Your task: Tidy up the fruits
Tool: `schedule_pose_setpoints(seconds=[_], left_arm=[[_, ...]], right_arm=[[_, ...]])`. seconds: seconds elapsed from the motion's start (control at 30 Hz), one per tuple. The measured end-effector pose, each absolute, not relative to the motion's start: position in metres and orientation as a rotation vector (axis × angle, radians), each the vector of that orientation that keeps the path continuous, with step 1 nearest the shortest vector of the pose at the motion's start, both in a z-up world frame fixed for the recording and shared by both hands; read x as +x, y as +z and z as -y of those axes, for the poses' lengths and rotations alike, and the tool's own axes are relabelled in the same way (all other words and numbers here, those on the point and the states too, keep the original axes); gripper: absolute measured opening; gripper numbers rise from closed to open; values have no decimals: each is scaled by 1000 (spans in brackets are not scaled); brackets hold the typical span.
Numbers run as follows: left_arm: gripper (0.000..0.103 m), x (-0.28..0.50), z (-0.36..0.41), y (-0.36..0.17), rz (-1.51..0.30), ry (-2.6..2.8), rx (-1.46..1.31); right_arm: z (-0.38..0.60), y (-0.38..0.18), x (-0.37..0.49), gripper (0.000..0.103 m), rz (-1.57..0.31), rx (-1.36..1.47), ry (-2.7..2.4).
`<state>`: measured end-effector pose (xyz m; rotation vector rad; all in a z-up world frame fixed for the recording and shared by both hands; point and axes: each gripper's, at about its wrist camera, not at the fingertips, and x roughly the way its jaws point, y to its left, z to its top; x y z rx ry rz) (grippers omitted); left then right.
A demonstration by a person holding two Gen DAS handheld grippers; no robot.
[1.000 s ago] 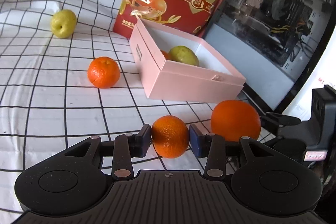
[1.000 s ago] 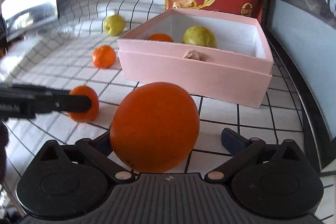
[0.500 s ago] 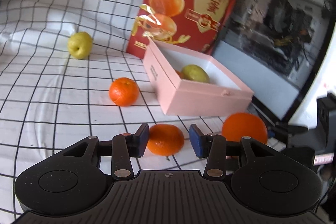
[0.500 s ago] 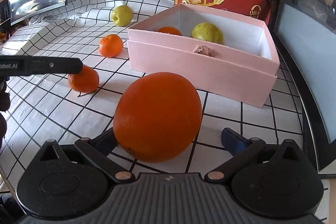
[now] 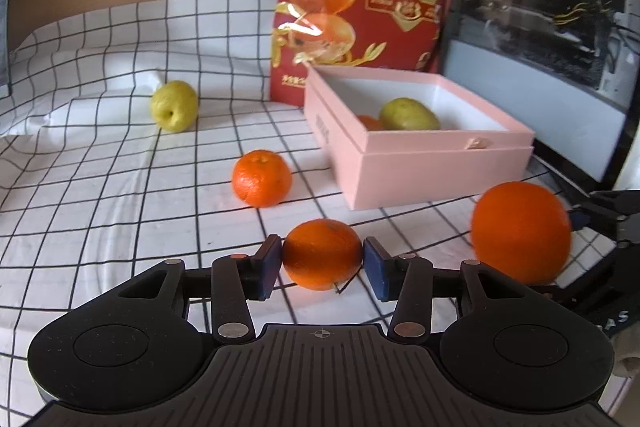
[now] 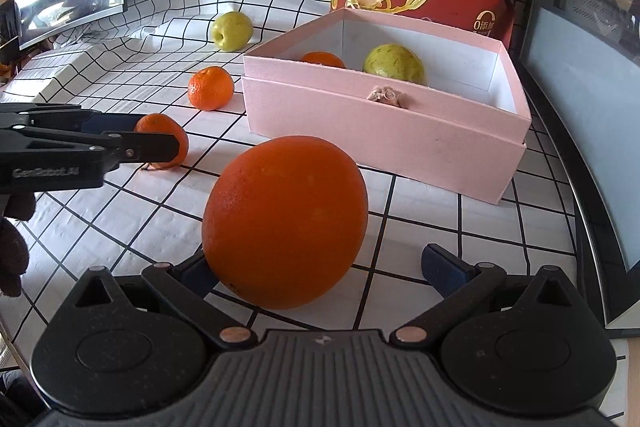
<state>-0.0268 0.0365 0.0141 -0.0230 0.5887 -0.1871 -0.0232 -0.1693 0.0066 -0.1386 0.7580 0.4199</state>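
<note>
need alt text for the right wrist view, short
The right claw is open around a large orange on a black-grid white tablecloth, its left pad against the fruit and its right pad clear. Behind sits an open pink box holding a green pear and a mandarin. At left, the left claw brackets a small mandarin.

Matte black claw (image 5: pixel 322 267), blue pads (image 5: pixel 376 265), copper rivets.
</note>
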Motion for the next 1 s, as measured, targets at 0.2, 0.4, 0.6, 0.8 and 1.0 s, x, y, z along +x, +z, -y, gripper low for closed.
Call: schedule_pose_setpoints(seconds=[0.2, 0.4, 0.6, 0.8, 1.0], left_arm=[[51, -18, -42, 9, -612, -201, -78], [50, -14, -36, 5, -622, -212, -75], [50, -12, -38, 5, -622, -212, -81], [49, -9, -41, 7, -627, -217, -115], [50, -3, -44, 8, -633, -226, -140]], right_arm=[[169, 7, -23, 103, -758, -139, 421], [169, 7, -24, 103, -759, -139, 421], [170, 7, -23, 103, -759, -139, 422], [169, 7, -24, 103, -759, -140, 422], [170, 7, -24, 103, -759, -140, 422]])
